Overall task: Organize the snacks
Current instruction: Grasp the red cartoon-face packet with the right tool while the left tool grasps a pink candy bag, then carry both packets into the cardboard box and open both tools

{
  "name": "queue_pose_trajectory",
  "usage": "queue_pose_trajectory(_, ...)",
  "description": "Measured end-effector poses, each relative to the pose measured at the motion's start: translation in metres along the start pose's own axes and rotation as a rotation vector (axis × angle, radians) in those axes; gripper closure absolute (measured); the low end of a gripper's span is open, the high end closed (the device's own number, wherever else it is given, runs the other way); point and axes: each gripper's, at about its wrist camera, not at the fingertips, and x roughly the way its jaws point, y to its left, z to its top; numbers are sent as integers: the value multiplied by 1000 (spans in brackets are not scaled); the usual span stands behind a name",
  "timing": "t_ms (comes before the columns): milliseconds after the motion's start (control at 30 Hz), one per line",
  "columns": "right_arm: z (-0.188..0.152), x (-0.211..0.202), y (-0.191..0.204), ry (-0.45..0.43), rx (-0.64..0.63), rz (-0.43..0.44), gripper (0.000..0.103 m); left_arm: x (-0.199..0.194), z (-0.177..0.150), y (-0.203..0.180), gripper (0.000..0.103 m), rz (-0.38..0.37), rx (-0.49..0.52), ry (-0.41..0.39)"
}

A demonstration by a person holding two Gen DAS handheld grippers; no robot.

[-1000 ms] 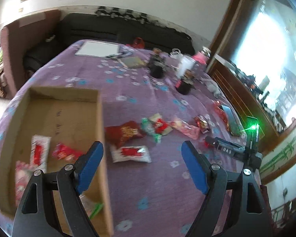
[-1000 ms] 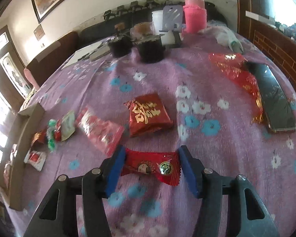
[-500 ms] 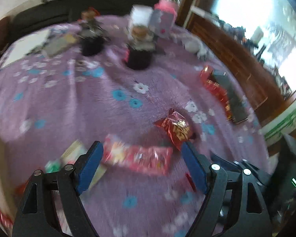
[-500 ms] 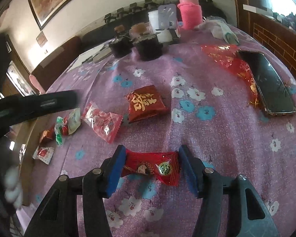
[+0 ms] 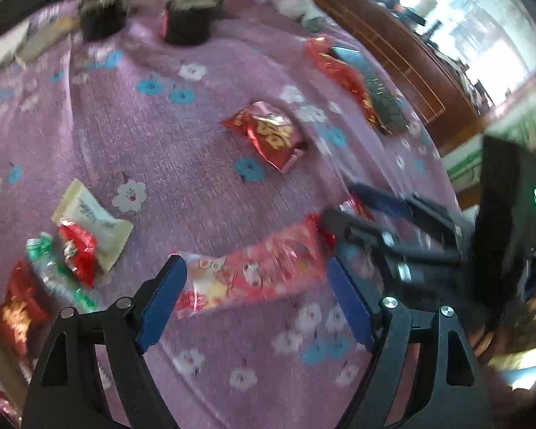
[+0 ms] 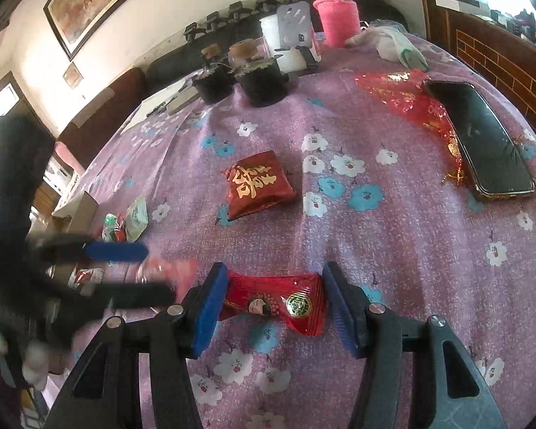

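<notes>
Two handheld grippers hover over a table draped in a purple cloth (image 6: 393, 236) printed with white and blue flowers, its weave looking soft and slightly fuzzy. Snacks are being gathered, and this looks like the pick-up step for two packets at once.

The left gripper (image 5: 257, 296) stands spread wide, its blue pads either side of a long pink packet (image 5: 253, 275) of glossy, crinkly film; the pads appear not yet to press on it, though blur makes this uncertain. The right gripper (image 6: 275, 307) is half spread around a red foil candy (image 6: 278, 302) with flared, twisted ends and a round gold-green seal; its left pad seems to touch the wrapper, its right pad stands just off it.

At twelve o'clock from the red candy lies a plump, pillow-shaped red packet (image 6: 257, 184) with gold characters. At ten o'clock sits a small heap of wrapped sweets (image 6: 125, 221), beside the corner of a cardboard box (image 6: 84, 211). At two o'clock a dark phone (image 6: 482, 143) lies flat on red foil.

Next, each gripper likely needs to close gently, since thin film slips and crumples, then lift and carry toward the box.
</notes>
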Motion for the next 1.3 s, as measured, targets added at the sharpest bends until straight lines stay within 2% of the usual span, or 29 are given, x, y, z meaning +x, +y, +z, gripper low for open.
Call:
queue_pose_trajectory(133,0,-1,-5,-1,30,26,46,-24,-17,-19,22,60,128,-107)
queue_pose_trajectory(233,1,-3,-13,1,80,77,46,-30,-26,-38,21,160,293,-177)
queue_pose_trajectory(300,1,-3,-15,0,92,89,46,-20,-32,-51,21,237,427,-160)
queue_pose_trajectory(367,2,-3,-14,0,90,88,46,-8,-34,-56,21,270,515,-131)
queue_pose_trajectory(467,2,-3,-15,0,91,87,46,5,-29,-53,21,282,562,-96)
queue_pose_trajectory(567,2,-3,-14,0,86,82,46,18,-20,-44,21,278,519,-60)
queue_pose_trajectory(633,2,-3,-13,0,81,77,46,23,-18,-39,23,238,459,-53)
queue_pose_trajectory(700,2,-3,-13,-2,79,74,46,21,-14,-34,47,192,384,-29)
queue_pose_trajectory(733,2,-3,-12,-2,78,73,46,19,-15,-34,70,179,374,-29)
queue_pose_trajectory(767,2,-3,-12,-3,76,71,46,17,-16,-35,75,188,366,-30)
queue_pose_trajectory(833,2,-3,-11,-7,72,59,50,14,-21,-35,75,220,341,-39)
queue_pose_trajectory(933,2,-3,-12,-15,83,67,51,6,-32,-33,75,212,291,-52)
queue_pose_trajectory(1067,4,-12,-19,-64,120,125,51,-14,-46,-25,75,147,201,-101)
queue_pose_trajectory(1233,6,-18,-23,-108,135,152,51,-63,-71,-13,75,104,92,-210)
queue_pose_trajectory(1300,6,-20,-20,-125,119,137,51,-84,-81,-1,75,89,46,-248)
